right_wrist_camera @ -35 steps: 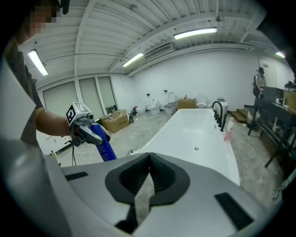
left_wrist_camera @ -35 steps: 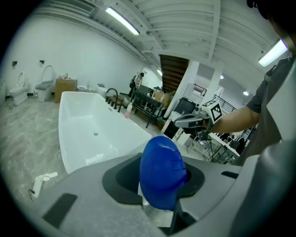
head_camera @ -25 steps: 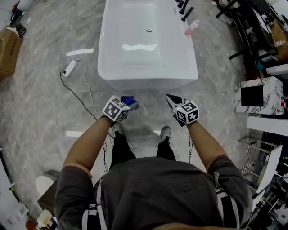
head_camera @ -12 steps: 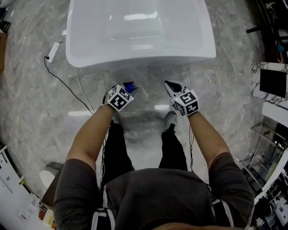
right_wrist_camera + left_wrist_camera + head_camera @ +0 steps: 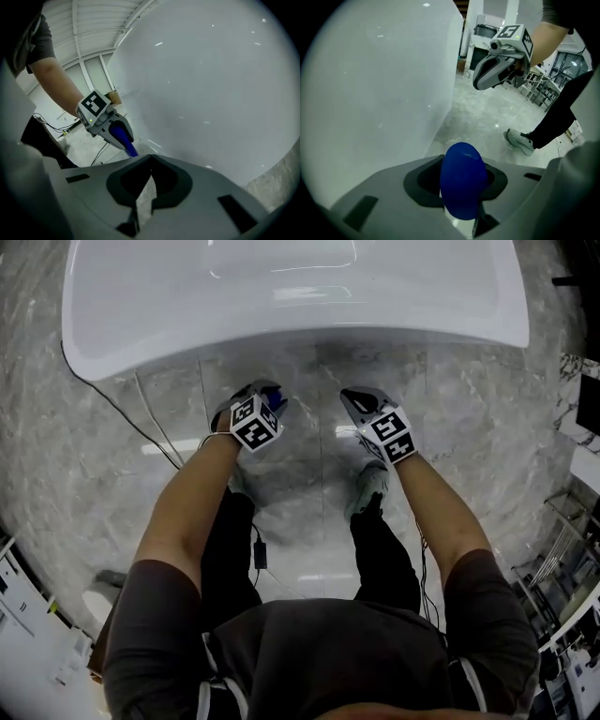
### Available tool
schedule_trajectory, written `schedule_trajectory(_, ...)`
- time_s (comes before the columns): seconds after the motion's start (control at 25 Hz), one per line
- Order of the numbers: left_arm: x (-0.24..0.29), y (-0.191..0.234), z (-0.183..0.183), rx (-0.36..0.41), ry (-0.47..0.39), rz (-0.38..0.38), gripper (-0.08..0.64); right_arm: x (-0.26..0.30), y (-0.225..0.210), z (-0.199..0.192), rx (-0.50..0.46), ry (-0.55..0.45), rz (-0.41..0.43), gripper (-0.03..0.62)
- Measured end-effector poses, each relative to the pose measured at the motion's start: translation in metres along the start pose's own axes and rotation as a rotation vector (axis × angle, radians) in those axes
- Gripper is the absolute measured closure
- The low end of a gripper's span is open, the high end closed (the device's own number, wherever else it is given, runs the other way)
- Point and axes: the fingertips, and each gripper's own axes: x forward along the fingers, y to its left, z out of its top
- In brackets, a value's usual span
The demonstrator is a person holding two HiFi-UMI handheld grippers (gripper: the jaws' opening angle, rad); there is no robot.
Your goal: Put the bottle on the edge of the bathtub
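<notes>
Left gripper [image 5: 266,399]: jaws pinching the blue bottle [image 5: 462,180]. We hold it above the marbled floor [image 5: 487,418], near the outer wall of the white bathtub [image 5: 300,322], below the rim and not on it. Right gripper [image 5: 356,401]: jaws pressed together, empty, beside the left. Only the tub's near end shows, its basin glossy with light reflections.
</notes>
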Motion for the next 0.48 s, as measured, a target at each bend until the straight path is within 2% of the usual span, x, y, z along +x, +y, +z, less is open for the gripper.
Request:
schedule_trajectory(0.28, 0.071, 0.016, -0.019, 0.05, 0.025, -0.014, 0.428, 0.044, -0.02, -0.038, -0.01, 0.045, 0.016, 0.598)
schedule_trajectory(0.48, 0.1, 0.026, -0.024, 0.112, 0.057, -0.017, 0.428, 0.055, -0.031, -0.046, -0.023, 0.048, 0.018, 0.598)
